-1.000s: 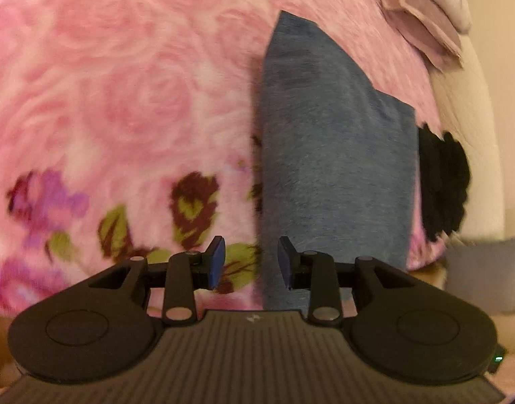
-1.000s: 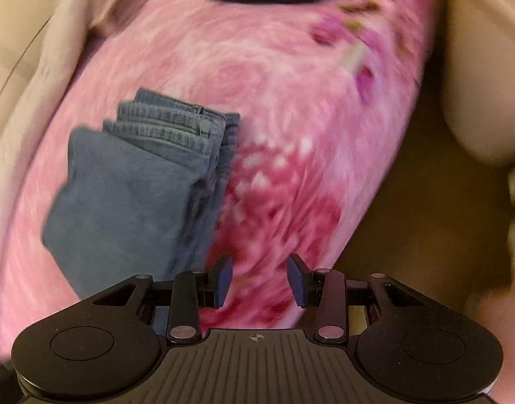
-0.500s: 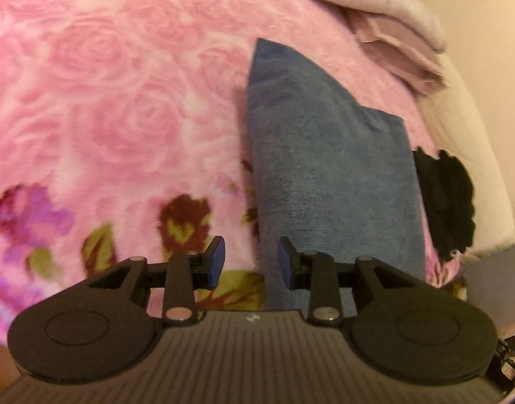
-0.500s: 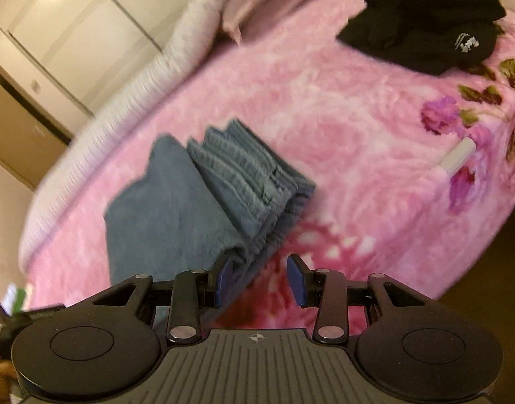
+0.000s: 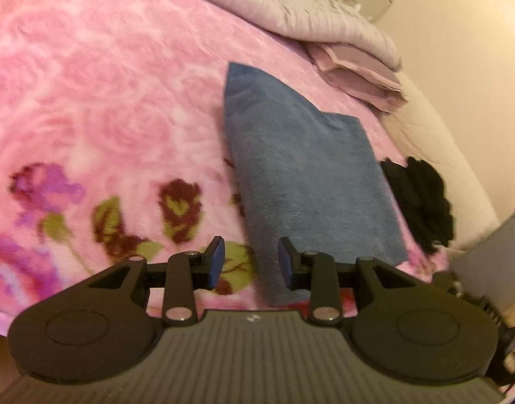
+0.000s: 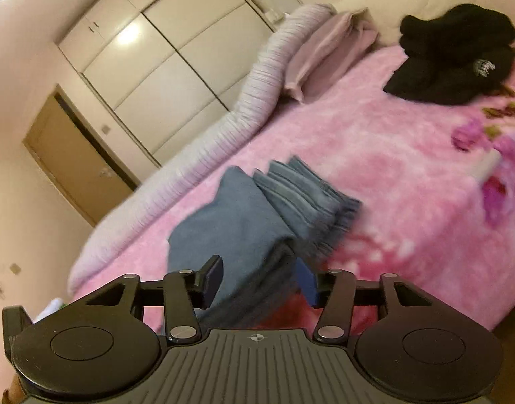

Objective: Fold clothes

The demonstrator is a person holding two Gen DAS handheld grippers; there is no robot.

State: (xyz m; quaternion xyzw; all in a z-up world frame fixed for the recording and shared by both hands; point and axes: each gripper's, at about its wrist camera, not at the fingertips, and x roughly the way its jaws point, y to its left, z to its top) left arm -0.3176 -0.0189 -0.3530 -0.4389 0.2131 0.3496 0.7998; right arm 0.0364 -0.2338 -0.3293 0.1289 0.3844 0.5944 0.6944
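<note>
Since earlier, the right gripper (image 6: 259, 282) is being opened nearer the jeans (image 6: 257, 219) (long axis running away); the left gripper (image 5: 250, 262) is being held open, empty.

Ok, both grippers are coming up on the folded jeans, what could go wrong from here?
1. The right gripper is opening over the jeans' stacked end; pinching only the top layers could peel the fold apart.
2. The left gripper, open and empty, straddles the jeans' side edge, so it might catch the pink blanket too and drag it.
3. The jeans lie close to the bed's near edge; a pull toward the grippers might slide them off.
</note>
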